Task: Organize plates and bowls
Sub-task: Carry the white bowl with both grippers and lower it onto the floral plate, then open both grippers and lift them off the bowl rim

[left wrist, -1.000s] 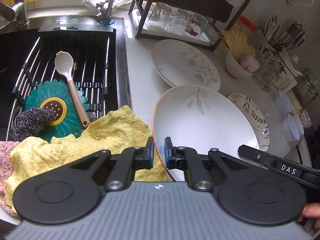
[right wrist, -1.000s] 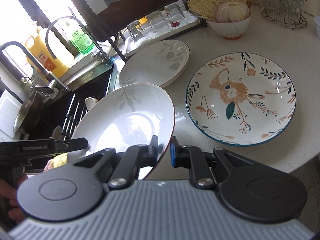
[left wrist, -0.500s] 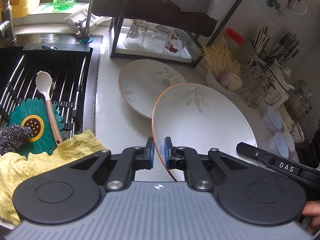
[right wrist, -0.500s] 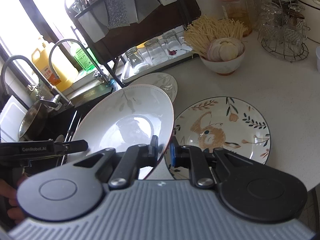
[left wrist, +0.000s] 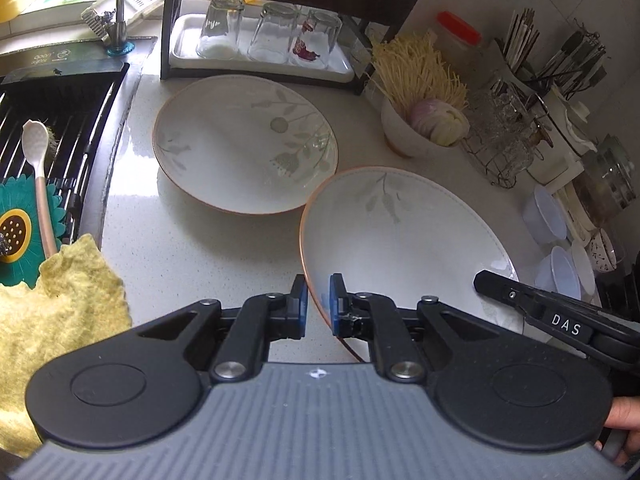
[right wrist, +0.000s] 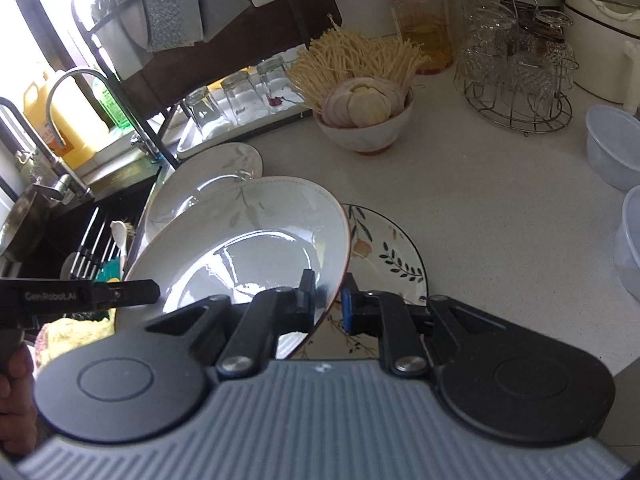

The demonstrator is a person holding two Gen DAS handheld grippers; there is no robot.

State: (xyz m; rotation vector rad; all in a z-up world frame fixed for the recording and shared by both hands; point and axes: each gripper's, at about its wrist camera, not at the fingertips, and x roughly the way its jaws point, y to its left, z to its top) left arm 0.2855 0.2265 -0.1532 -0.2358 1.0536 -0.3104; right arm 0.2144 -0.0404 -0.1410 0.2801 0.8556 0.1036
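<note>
Both grippers are shut on one white leaf-pattern plate with an orange rim (left wrist: 404, 240), held tilted above the counter. My left gripper (left wrist: 318, 300) pinches its near-left rim. My right gripper (right wrist: 328, 300) pinches the opposite rim of the held plate (right wrist: 248, 240). A matching white plate (left wrist: 244, 144) lies flat on the counter beyond, also in the right wrist view (right wrist: 208, 176). A colourful floral plate (right wrist: 384, 256) lies on the counter, partly hidden under the held plate.
A bowl of onion and noodles (left wrist: 424, 124) stands behind the plates. A black rack with upturned glasses (left wrist: 264, 28) is at the back. The sink with a drying rack (left wrist: 60, 120), spoon and yellow cloth (left wrist: 60, 304) is left. Plastic containers (right wrist: 612, 144) and a glass stand (right wrist: 516, 76) are right.
Both grippers carried the held plate away from the sink, rightward and forward over the counter. It now hangs over the floral plate, beside the flat white plate.
</note>
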